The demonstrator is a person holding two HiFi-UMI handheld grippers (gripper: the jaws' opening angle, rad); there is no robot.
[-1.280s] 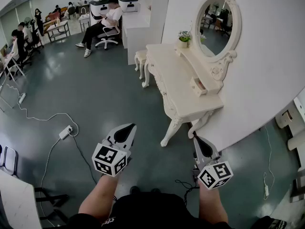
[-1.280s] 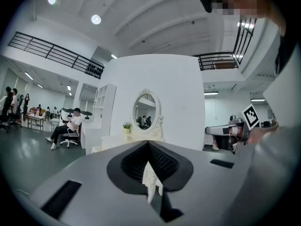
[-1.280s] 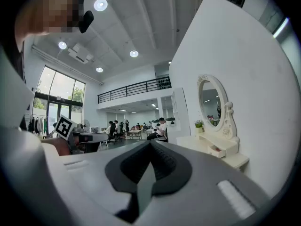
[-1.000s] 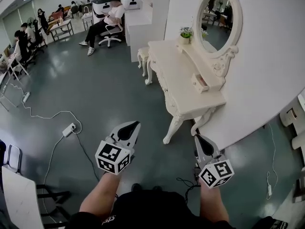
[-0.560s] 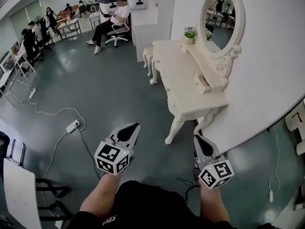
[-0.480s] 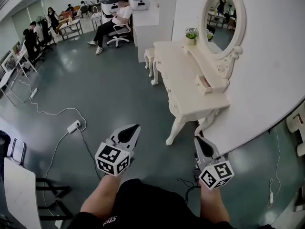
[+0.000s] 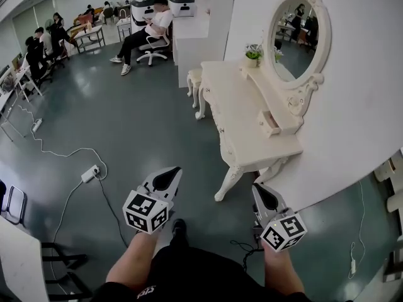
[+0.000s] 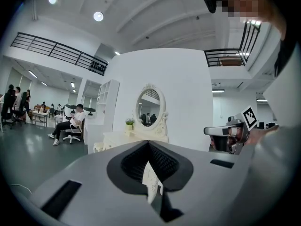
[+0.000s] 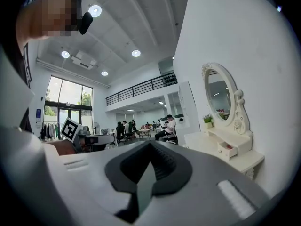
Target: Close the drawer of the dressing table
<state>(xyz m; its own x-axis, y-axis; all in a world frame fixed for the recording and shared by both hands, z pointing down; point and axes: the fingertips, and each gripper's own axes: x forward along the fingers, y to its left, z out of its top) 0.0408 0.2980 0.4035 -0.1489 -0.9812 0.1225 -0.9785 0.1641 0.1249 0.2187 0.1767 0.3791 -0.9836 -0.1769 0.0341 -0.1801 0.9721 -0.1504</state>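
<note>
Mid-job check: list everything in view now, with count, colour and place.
dressing table: one, cream, right of centre
drawer: one, cream, pulled open on the table's raised shelf
mirror: one, oval, cream-framed, above the table
potted plant: one, green, table's far end
stool: one, cream, beyond the table
power strip: one, white, floor, left
seated person: one, white top, far background
left gripper: grey, shut, empty
right gripper: grey, shut, empty

Far ahead of me a person (image 7: 148,30) sits on an office chair (image 7: 151,48). On the grey floor (image 7: 126,118), at my left, lies a white power strip (image 7: 90,172) with cable. A small stool (image 7: 191,79) stands further away.
</note>
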